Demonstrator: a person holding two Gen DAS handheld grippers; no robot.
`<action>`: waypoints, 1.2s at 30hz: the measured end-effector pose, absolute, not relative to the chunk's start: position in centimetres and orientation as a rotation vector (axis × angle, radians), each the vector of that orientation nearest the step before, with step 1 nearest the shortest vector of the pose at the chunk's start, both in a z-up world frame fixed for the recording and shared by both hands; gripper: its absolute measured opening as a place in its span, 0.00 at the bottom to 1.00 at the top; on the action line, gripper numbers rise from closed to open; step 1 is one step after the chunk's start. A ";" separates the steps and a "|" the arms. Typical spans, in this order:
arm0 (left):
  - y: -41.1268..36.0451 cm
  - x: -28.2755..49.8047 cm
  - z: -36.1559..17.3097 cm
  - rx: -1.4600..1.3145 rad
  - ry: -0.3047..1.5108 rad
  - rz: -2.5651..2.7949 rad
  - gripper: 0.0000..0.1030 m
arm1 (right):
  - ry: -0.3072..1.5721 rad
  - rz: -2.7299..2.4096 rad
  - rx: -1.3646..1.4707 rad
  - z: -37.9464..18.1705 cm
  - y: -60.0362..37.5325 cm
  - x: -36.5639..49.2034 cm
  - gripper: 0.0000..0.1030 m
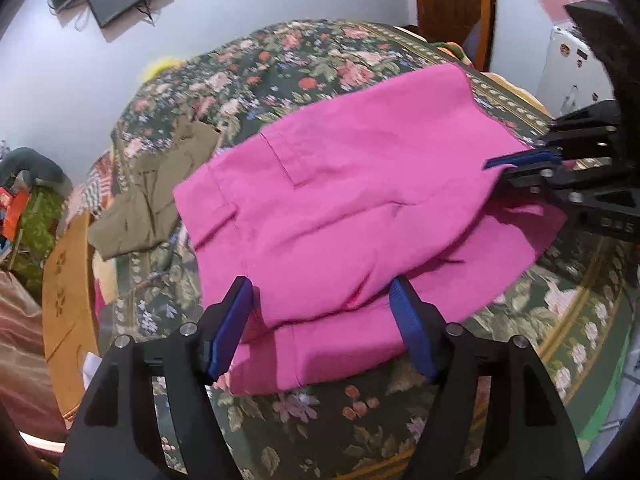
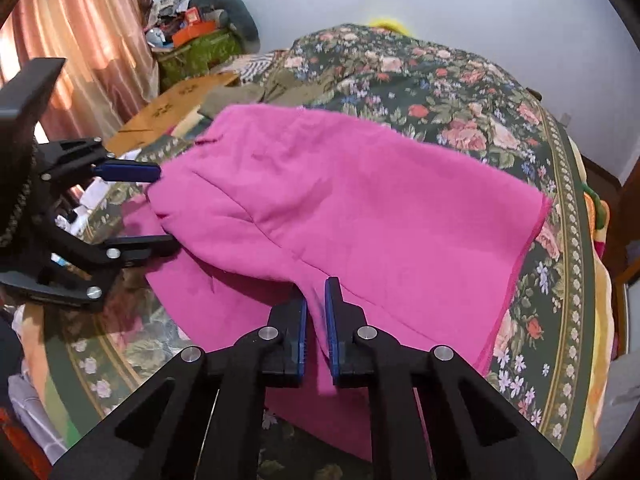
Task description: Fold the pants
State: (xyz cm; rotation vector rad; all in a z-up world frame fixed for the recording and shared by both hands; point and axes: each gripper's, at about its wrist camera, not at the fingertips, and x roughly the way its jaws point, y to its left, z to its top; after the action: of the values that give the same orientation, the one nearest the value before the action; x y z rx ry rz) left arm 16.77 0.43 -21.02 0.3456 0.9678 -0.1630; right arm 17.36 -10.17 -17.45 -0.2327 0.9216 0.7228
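Observation:
Bright pink pants (image 1: pixel 360 184) lie folded over themselves on a floral bedspread (image 1: pixel 280 64). In the left wrist view my left gripper (image 1: pixel 320 284) stands open at the near folded edge; pink cloth lies between the blue pads (image 1: pixel 232 320), which are spread wide and do not press on it. My right gripper (image 1: pixel 496 164) bites the right edge of the pants there. The right wrist view shows my right gripper (image 2: pixel 316 292) shut on a pinched ridge of the pants (image 2: pixel 360 200). At the left of that view my left gripper (image 2: pixel 164 206) stands open around the cloth's edge.
An olive-green garment (image 1: pixel 160 184) lies crumpled on the bed beyond the pants. A wooden board (image 1: pixel 68 280) borders the bed's left side. A curtain (image 2: pixel 80 40) and a pile of clutter (image 2: pixel 196 28) fill the far corner. A wooden door frame (image 1: pixel 452 0) stands behind the bed.

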 end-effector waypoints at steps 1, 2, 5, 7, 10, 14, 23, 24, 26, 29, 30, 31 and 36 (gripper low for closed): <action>0.3 16.9 -21.0 0.362 0.953 -0.143 0.63 | 0.915 0.724 -0.229 -17.3 -10.2 17.3 0.06; 0.2 17.1 -20.9 0.370 0.942 -0.128 0.51 | 0.911 0.728 -0.226 -17.1 -10.3 17.2 0.06; 0.2 17.5 -20.4 0.332 0.941 -0.136 0.23 | 0.896 0.734 -0.234 -16.6 -10.3 16.7 0.06; 0.0 17.3 -19.7 0.328 0.917 -0.132 0.19 | 0.885 0.734 -0.240 -16.3 -10.4 16.2 0.06; -0.1 16.6 -19.2 0.310 0.915 -0.158 0.15 | 0.879 0.734 -0.245 -16.0 -10.7 15.7 0.05; -0.1 15.5 -19.3 0.310 0.929 -0.175 0.13 | 0.881 0.732 -0.243 -15.9 -11.3 15.2 0.05; 0.0 14.0 -20.1 0.258 0.960 -0.177 0.11 | 0.904 0.733 -0.235 -16.8 -11.6 13.7 0.05; 0.1 13.9 -20.0 0.249 0.957 -0.176 0.10 | 0.908 0.733 -0.233 -16.9 -11.6 13.6 0.05; 0.3 13.6 -19.8 0.224 0.950 -0.181 0.10 | 0.910 0.734 -0.227 -17.0 -11.7 13.3 0.05; 0.2 13.2 -19.6 0.217 0.946 -0.188 0.09 | 0.913 0.734 -0.218 -17.0 -11.8 13.1 0.05; 0.2 13.1 -19.6 0.215 0.945 -0.188 0.09 | 0.916 0.735 -0.212 -17.0 -11.9 13.0 0.05; 0.2 13.0 -19.6 0.214 0.946 -0.187 0.09 | 0.916 0.735 -0.206 -17.0 -11.9 13.0 0.05; 0.2 13.1 -20.8 0.233 1.012 -0.179 0.18 | 0.959 0.739 -0.220 -17.5 -11.6 12.8 0.05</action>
State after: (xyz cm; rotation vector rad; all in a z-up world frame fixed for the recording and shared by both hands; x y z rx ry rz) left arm 13.15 0.24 -20.79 0.2325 1.0115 -0.1790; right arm 12.83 -11.57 -17.51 -0.2204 0.9589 0.7394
